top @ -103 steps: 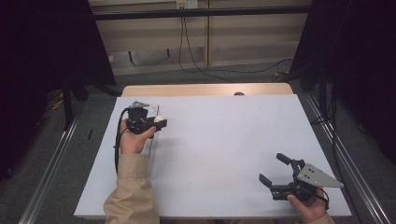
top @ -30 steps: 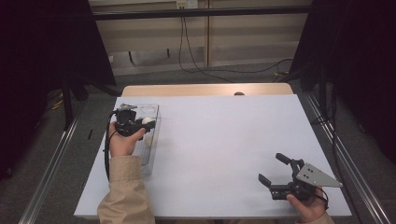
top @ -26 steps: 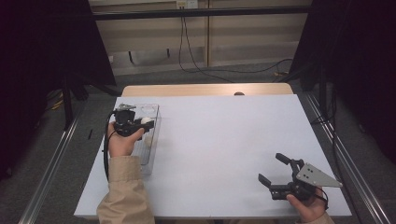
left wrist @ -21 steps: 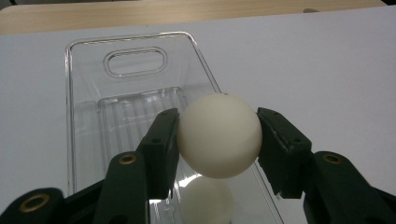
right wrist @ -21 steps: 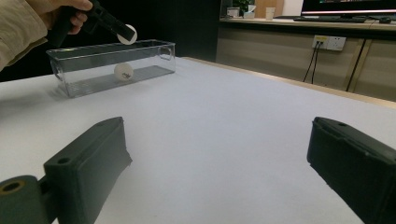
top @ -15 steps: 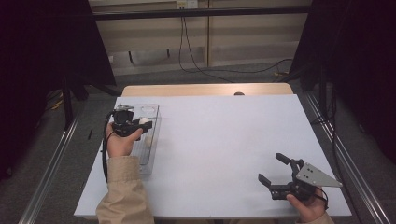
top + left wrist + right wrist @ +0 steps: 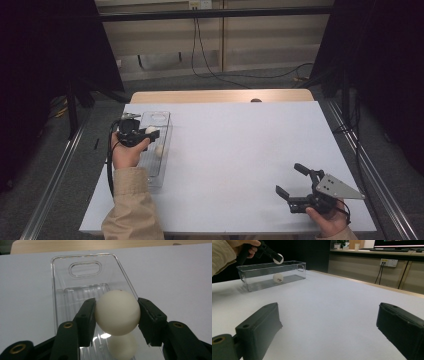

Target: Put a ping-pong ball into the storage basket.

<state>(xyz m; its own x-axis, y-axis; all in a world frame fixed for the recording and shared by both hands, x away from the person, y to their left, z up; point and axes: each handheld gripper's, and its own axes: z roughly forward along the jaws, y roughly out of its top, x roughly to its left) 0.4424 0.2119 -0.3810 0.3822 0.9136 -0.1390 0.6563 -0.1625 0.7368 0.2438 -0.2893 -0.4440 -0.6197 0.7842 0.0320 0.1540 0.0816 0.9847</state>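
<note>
A clear plastic bin (image 7: 161, 131) (image 7: 82, 277) (image 7: 294, 268) stands near the table's left edge. My left gripper (image 7: 152, 132) (image 7: 117, 312) (image 7: 277, 257) hangs over the bin, shut on a white ball (image 7: 150, 130) (image 7: 117, 312) (image 7: 279, 259). A second white ball (image 7: 159, 150) (image 7: 122, 347) (image 7: 278, 278) lies on the bin's floor below it. My right gripper (image 7: 291, 181) (image 7: 329, 327) rests open near the front right of the white table (image 7: 240, 150), nothing between its jaws.
A bare wooden strip (image 7: 220, 96) runs along the table's far edge, with a small dark object (image 7: 256, 100) on it. Cables (image 7: 210, 60) hang down the wall behind. Metal rails (image 7: 55, 175) flank the table on both sides.
My left gripper has drifted left and slightly toward the near side over the bin, still holding the ball. My right gripper has stayed put.
</note>
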